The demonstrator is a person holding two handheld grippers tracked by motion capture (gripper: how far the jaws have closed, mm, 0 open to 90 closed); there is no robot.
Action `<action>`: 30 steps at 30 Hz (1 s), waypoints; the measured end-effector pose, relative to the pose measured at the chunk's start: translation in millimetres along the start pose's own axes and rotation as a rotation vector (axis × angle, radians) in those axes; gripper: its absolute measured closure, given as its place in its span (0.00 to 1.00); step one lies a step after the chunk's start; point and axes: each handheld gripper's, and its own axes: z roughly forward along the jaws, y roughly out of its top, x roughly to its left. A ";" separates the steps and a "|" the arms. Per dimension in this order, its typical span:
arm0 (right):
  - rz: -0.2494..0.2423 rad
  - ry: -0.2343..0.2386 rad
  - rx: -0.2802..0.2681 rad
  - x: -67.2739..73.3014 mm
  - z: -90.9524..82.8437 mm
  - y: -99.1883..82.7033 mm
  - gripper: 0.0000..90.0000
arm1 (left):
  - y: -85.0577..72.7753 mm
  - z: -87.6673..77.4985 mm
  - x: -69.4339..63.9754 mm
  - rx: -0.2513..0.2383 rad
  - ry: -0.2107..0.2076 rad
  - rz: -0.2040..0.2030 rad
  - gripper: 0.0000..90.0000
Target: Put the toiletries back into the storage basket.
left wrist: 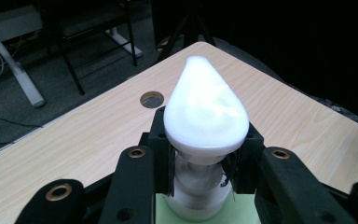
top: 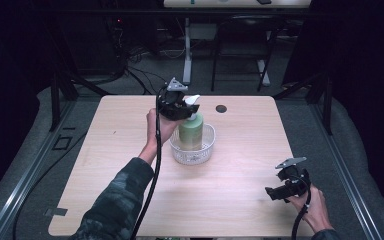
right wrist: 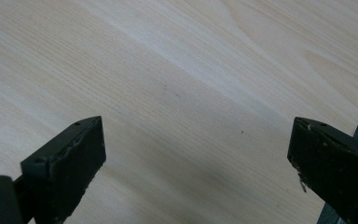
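Our left gripper (left wrist: pixel 200 182) pinches the white neck of a pale green plastic pump bottle (top: pixel 191 131), both jaws pressed in just under its white teardrop-shaped pump head (left wrist: pixel 204 109). The bottle stands upright inside a clear, round plastic basket (top: pixel 192 155) near the middle of the light wooden surface (top: pixel 230 170). A round dark hole (top: pixel 221 108) lies in the surface just beyond the basket. Our right gripper (right wrist: pixel 196 158) hovers well apart, over the bare near right corner of the surface, its jaws spread wide with nothing between them.
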 end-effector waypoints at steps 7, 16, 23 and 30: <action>-0.001 0.000 0.001 0.1 0.1 0.1 0.04 | -5.7 -5.1 -1.2 -0.006 -0.018 -0.009 0.75; -0.003 -0.003 0.002 0.7 -0.5 0.3 0.04 | -6.1 -5.3 -2.7 0.005 -0.018 -0.004 0.71; 0.000 -0.001 -0.002 0.0 -1.2 0.0 0.04 | -5.5 -12.6 -3.1 0.056 -0.027 -0.017 0.32; -0.004 -0.007 0.000 0.1 -1.8 0.1 0.04 | -9.7 -35.6 -8.0 0.077 -0.031 -0.010 0.14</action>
